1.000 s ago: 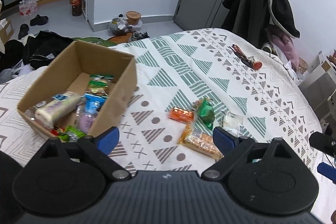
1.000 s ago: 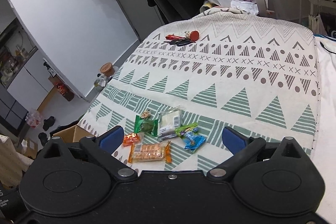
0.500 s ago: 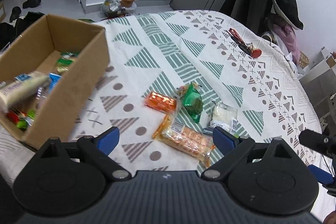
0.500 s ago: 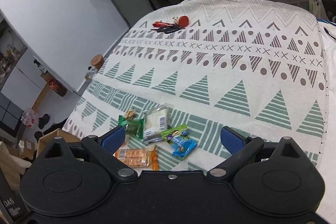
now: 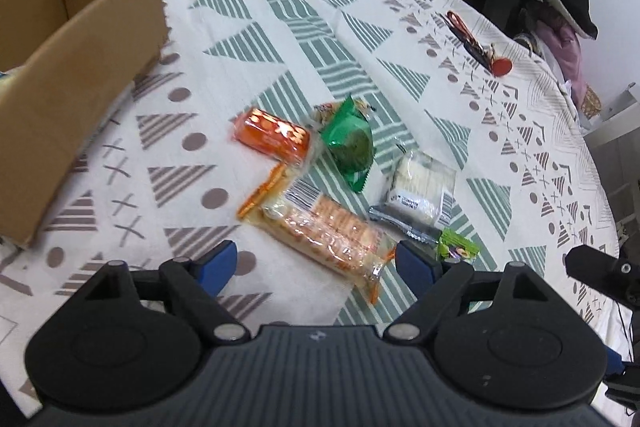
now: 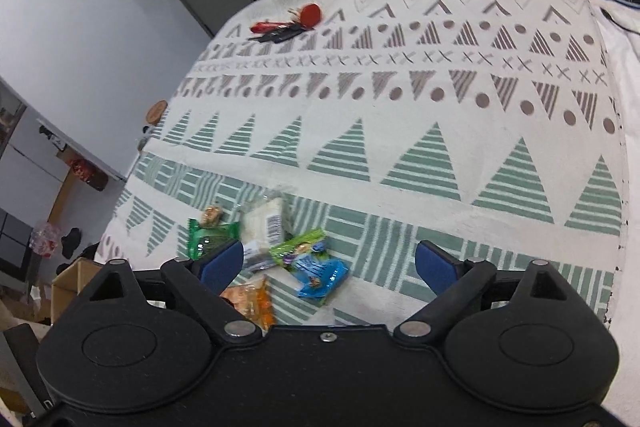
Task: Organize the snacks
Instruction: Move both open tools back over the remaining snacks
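Cardboard box [image 5: 76, 67] sits at the left of the patterned bed [image 5: 400, 35], and the loose snacks lie in a cluster well apart from it: an orange pack [image 5: 274, 137], a green pouch [image 5: 350, 145], a white wafer pack [image 5: 420, 193], a long cracker pack [image 5: 328, 239] and a small green candy [image 5: 456, 250]. Left tongs [image 5: 316, 263] are spread wide and hold nothing, poised low over the cracker pack, so the step looks like reaching for the next snack. Right tongs [image 6: 328, 263] are likewise wide and hold nothing, near a blue packet [image 6: 322, 275]. Next, I judge, the left tongs should drop, straddle the cracker pack across its narrow width, close, and carry it to the box
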